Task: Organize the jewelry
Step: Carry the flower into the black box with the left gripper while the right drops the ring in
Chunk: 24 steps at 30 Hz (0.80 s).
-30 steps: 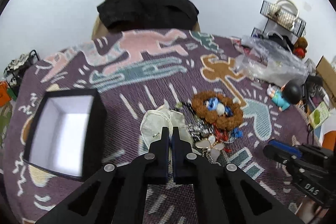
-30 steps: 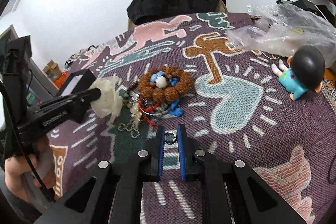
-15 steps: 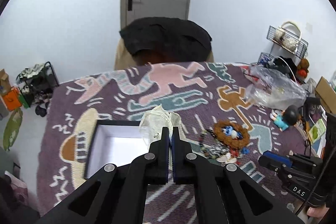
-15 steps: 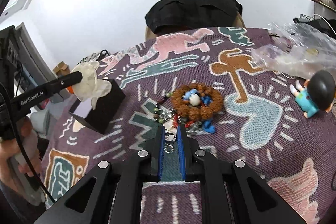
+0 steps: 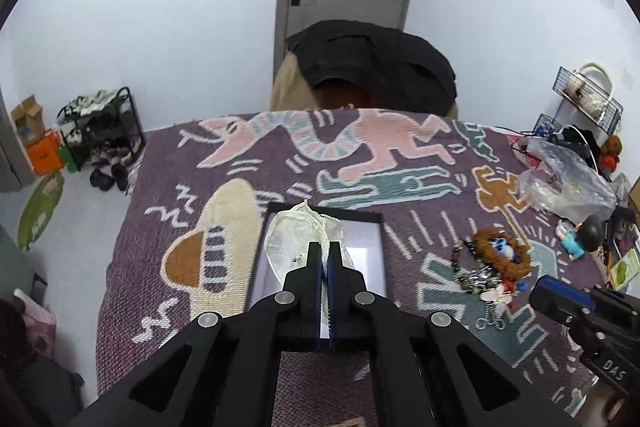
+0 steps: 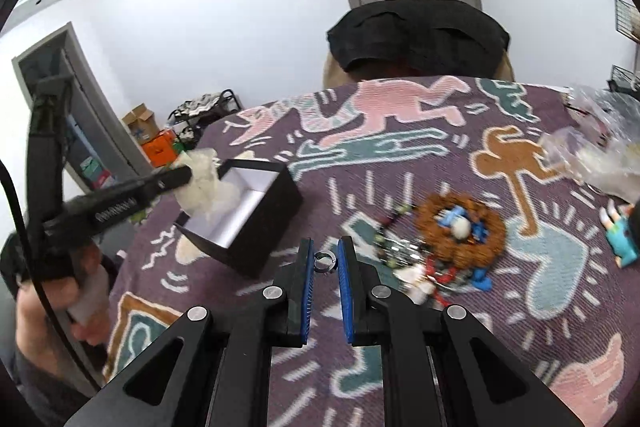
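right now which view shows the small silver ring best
The right wrist view: the small silver metal ring sits sharp and unobstructed between the blue-padded fingers of the right hand-held gripper. In the left wrist view that gripper shows only at the right edge, and the ring cannot be made out there.

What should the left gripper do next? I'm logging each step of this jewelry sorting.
Probably lower a little and open. The left gripper is shut on the pouch, which hangs over the open box, above its white inside, so letting go should drop it in.
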Each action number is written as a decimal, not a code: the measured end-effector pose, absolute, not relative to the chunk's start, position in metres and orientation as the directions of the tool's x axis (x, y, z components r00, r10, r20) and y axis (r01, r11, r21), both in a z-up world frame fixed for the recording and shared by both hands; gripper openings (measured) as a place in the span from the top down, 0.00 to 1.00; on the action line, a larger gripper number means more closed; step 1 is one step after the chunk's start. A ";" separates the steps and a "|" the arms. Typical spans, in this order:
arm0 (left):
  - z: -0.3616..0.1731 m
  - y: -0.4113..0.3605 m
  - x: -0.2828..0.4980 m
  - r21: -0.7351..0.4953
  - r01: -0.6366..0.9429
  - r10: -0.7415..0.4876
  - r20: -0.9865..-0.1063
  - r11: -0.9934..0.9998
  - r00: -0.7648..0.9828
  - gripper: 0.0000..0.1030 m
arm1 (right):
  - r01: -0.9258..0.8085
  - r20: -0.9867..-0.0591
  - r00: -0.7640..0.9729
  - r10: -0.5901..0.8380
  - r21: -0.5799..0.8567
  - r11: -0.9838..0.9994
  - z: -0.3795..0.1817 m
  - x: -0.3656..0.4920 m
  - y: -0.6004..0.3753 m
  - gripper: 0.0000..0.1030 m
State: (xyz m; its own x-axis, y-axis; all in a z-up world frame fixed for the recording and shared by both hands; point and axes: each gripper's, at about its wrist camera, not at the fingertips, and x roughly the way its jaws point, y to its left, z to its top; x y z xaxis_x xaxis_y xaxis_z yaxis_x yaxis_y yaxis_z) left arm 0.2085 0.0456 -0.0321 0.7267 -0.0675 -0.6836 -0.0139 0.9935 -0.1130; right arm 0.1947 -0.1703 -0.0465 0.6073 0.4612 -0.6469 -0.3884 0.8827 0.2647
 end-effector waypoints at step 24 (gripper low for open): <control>-0.032 0.125 0.163 -0.220 -0.124 -0.050 -0.648 0.968 0.760 0.25 | -0.515 -0.637 0.506 0.582 0.318 0.796 -0.030 0.231 -0.070 0.87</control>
